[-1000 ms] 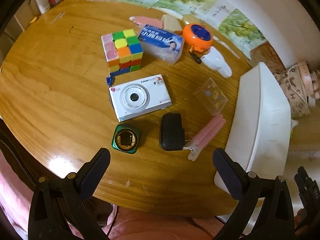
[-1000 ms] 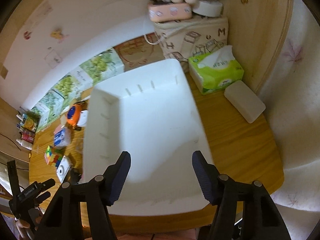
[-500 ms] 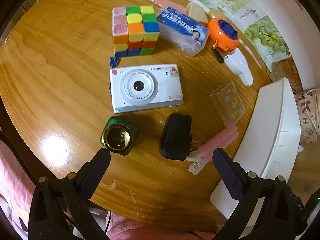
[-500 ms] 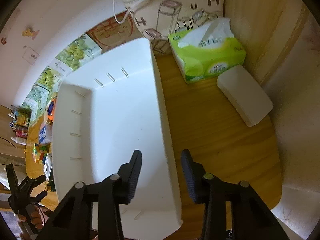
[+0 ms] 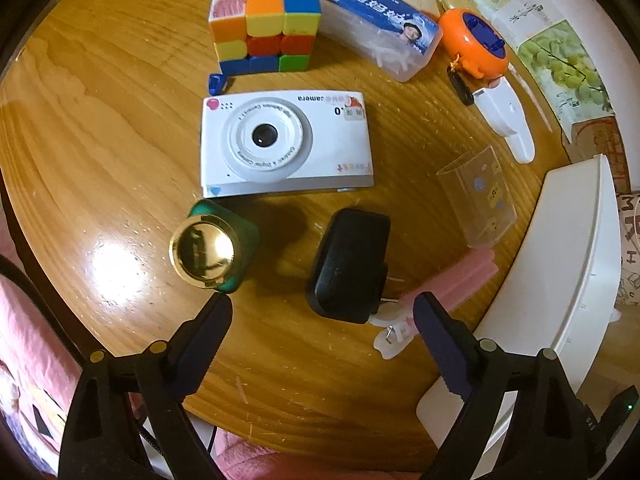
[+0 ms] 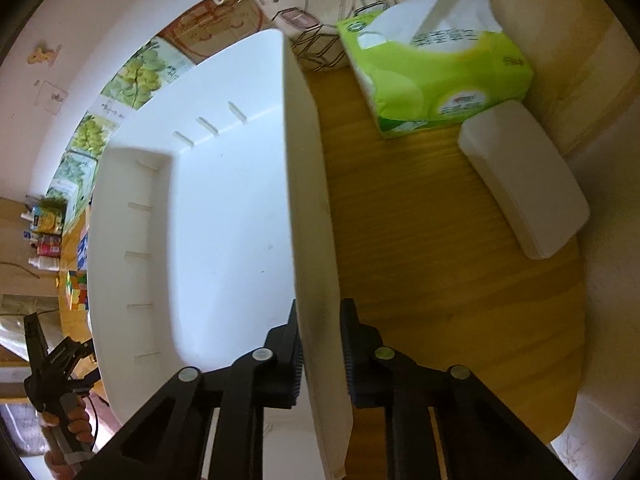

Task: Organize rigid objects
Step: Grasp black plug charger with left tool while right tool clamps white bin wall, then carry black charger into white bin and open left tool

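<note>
Round wooden table (image 5: 100, 128) — items resting on its top

Left part: puzzle cube (image 5: 266, 20), white camera (image 5: 286, 146), green bottle (image 5: 214, 246), black charger (image 5: 350, 266), pink clip (image 5: 452, 276). Right part — white bin (image 6: 224, 216), tissue pack (image 6: 436, 68), white case (image 6: 522, 186).

Camera (image 5: 286, 146) lies between cube (image 5: 266, 20) and charger (image 5: 348, 266)

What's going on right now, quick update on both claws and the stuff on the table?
Right gripper closing on white bin wall. Left gripper open above black charger. Pink clip touching the charger's prongs.
</note>
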`<state>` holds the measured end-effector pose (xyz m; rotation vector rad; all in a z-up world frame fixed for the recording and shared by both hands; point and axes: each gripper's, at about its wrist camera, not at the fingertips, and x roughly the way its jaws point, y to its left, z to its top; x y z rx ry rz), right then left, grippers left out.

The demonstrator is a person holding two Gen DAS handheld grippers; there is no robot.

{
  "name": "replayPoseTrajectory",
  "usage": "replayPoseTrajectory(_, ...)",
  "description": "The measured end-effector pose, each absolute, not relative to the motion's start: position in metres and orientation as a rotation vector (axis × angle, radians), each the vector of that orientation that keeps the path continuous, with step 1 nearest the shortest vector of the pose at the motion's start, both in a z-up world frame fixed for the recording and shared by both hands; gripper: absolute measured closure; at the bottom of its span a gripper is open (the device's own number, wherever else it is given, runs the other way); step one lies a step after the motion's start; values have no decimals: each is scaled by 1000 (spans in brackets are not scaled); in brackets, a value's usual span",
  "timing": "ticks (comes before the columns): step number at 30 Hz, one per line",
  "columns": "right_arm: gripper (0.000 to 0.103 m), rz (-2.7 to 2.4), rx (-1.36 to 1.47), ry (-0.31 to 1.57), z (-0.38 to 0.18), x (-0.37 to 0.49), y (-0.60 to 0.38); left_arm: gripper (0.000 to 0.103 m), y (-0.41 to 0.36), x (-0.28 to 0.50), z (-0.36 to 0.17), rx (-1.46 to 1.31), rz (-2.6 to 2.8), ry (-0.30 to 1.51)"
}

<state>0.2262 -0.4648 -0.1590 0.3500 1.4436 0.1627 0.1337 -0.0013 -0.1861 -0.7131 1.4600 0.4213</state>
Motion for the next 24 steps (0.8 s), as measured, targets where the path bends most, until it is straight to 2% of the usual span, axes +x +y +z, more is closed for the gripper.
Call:
replayPoseTrajectory(1,92,175,343,1448,-160,228,-464,11,-1,134,-187,-716,424,1465)
replayPoseTrajectory(9,93,205,258,1453,-161,234,-457,31,2,144,-200,-785,444,1489)
replayPoseTrajectory(13,93,217,243,1444,-161,238,-453,35,7,147,-202,-795,454,1494)
replayPoseTrajectory(24,94,243,166,1421,-159,251,-436,57,7,158,-205,-833,440,1480)
